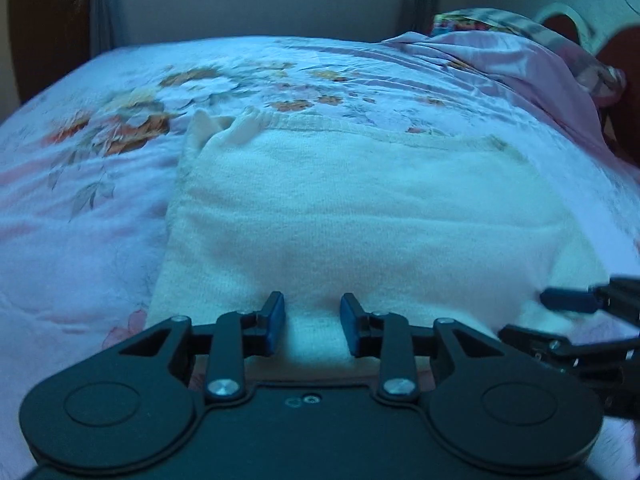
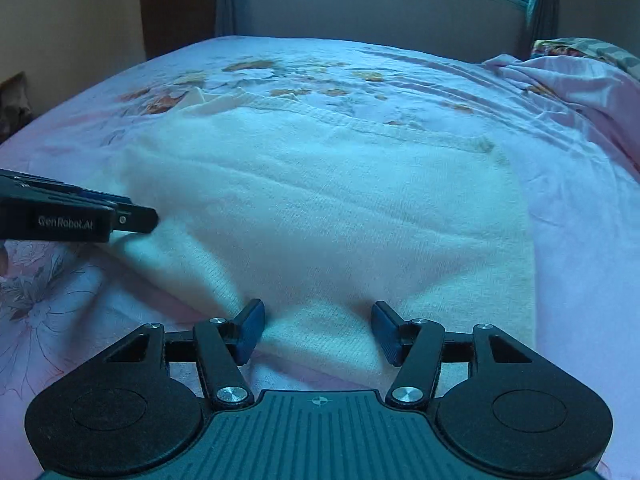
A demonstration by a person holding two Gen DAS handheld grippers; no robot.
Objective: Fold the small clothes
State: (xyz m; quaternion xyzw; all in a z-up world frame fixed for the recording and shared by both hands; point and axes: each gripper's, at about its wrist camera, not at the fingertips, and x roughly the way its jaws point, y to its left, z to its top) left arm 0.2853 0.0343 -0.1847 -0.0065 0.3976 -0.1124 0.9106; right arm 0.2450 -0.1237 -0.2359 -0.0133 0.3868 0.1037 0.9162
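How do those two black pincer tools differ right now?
The right gripper has its jaws spread wider than the left gripper. Both are open, with blue pads, poised over the near edge of the white knitted garment on the floral bedsheet; neither pinches it.

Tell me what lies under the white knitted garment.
The white knitted garment lies spread on a pink floral bedsheet, which shows all around it. Whatever sits directly beneath its middle, including any folded layer, is covered and cannot be seen.

Garment's (image 1: 340, 208) near hem hidden behind gripper body — floral sheet (image 1: 80, 200) blurred.
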